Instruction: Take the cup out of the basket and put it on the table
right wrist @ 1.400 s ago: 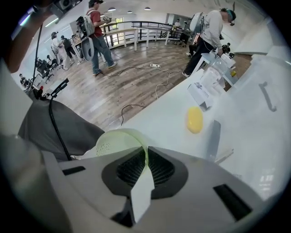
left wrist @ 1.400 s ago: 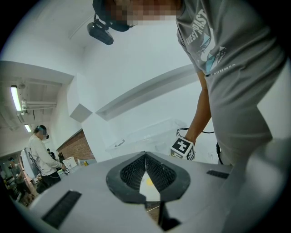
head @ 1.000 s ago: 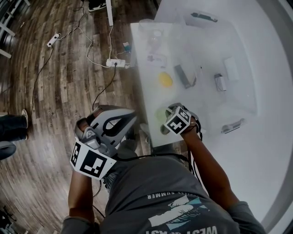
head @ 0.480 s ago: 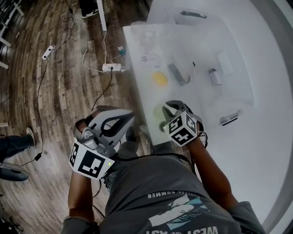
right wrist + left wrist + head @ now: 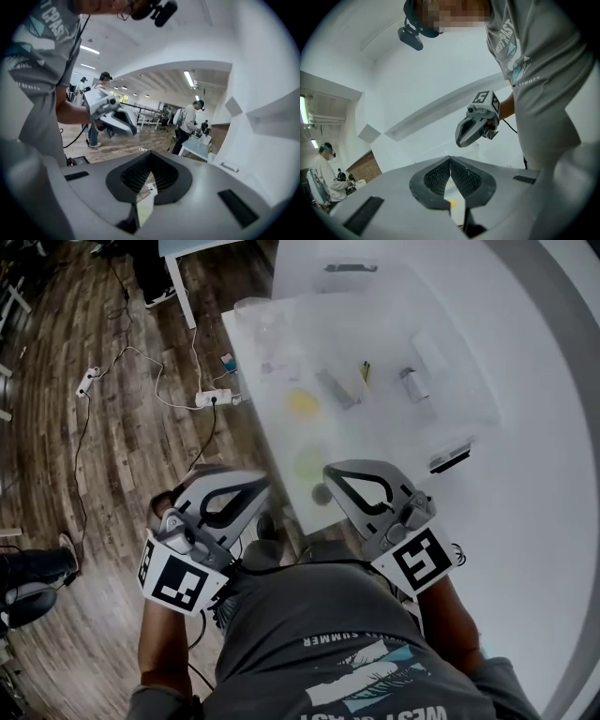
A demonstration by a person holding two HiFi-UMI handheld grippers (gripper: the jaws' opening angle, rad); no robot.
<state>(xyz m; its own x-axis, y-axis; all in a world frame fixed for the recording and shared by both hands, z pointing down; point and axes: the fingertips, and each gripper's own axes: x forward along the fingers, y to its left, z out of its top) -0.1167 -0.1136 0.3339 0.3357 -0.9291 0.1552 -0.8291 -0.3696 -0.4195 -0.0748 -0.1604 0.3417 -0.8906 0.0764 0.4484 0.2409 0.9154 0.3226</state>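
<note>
A pale green cup (image 5: 309, 465) stands on the white table (image 5: 525, 521) near its front edge, just outside the clear basket (image 5: 487, 409). My right gripper (image 5: 330, 476) hovers close beside the cup, drawn back toward my body, shut with nothing between its pads (image 5: 149, 174). My left gripper (image 5: 265, 482) is held off the table's edge over the floor, also shut and holding nothing (image 5: 450, 161). Each gripper view points upward and shows the other gripper in the air: the right gripper (image 5: 476, 129) and the left gripper (image 5: 112, 117).
The basket holds a yellow object (image 5: 302, 401), a dark tool (image 5: 333, 388) and a small canister (image 5: 412, 385). A black item (image 5: 448, 457) lies by its near wall. A power strip (image 5: 214, 397) and cables lie on the wood floor. People stand in the background (image 5: 190, 122).
My right gripper has drawn back from the green cup toward my body and its jaws have closed with nothing in them. The cup stays on the table. The left gripper has barely moved.
</note>
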